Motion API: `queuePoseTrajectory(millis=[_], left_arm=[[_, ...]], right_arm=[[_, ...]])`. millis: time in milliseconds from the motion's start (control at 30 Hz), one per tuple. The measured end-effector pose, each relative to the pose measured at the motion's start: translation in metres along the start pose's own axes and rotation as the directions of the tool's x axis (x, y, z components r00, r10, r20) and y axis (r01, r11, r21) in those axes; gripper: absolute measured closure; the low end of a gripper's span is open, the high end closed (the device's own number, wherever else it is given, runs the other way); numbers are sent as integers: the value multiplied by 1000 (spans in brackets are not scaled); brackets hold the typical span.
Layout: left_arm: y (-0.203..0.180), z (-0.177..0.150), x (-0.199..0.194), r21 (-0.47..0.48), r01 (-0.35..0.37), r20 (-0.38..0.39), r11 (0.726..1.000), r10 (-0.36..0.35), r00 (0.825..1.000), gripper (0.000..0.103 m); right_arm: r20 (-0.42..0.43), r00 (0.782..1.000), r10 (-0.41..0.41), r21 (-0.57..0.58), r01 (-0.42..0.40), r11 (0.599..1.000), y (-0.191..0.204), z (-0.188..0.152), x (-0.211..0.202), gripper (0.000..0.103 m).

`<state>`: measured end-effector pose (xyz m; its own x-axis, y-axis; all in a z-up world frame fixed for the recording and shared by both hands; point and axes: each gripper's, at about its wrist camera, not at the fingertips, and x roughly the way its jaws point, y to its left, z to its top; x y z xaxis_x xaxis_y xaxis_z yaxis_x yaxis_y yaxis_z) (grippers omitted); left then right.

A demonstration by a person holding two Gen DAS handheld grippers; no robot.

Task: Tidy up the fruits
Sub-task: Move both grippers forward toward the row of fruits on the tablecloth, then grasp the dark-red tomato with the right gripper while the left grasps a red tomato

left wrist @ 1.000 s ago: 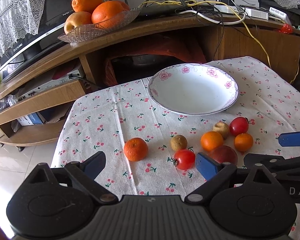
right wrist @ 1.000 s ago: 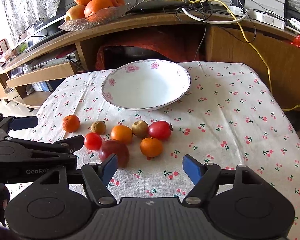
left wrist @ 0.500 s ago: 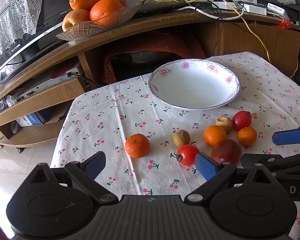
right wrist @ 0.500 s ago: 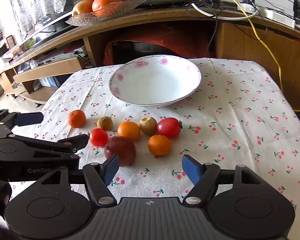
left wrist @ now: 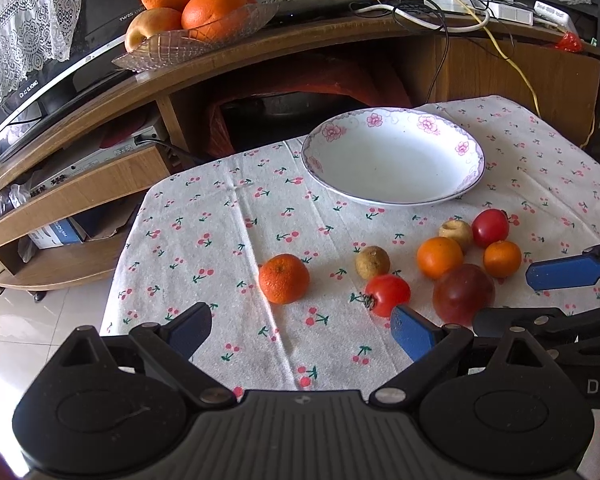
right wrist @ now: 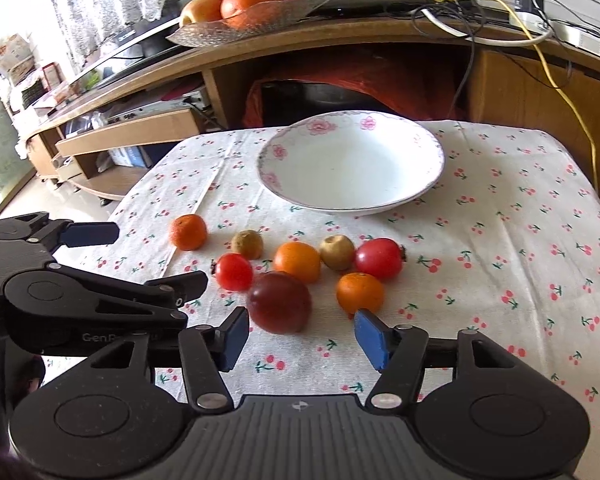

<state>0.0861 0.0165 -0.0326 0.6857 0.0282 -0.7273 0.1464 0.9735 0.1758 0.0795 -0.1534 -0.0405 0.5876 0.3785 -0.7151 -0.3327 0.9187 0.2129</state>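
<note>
At the lower left of the right wrist view the left gripper [right wrist: 136, 256] reaches in with its fingers wide and nothing between them, its body cut off by the frame edge. Right of it the fruits lie on the table [right wrist: 500, 248] below the empty white bowl [right wrist: 350, 160], the dark red fruit [right wrist: 279, 303] nearest and blurred. At the bottom centre the right gripper [right wrist: 298, 332] has just been narrowing its fingers, which stand apart just short of that fruit without touching it; in the left wrist view its lower finger [left wrist: 512, 316] hides the fruit's lower edge.
</note>
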Motion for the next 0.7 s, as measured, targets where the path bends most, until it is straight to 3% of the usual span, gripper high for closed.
queuePoseTrajectory(millis=[533, 700], left_arm=[[13, -8, 0, -14, 18, -20, 1000, -18, 1000, 0], [21, -11, -3, -28, 21, -21, 999, -22, 1000, 0]], right_arm=[[-58, 996, 71, 12, -71, 997, 8, -1, 14, 69], [-57, 996, 63, 21, -62, 998, 9, 0, 16, 68]])
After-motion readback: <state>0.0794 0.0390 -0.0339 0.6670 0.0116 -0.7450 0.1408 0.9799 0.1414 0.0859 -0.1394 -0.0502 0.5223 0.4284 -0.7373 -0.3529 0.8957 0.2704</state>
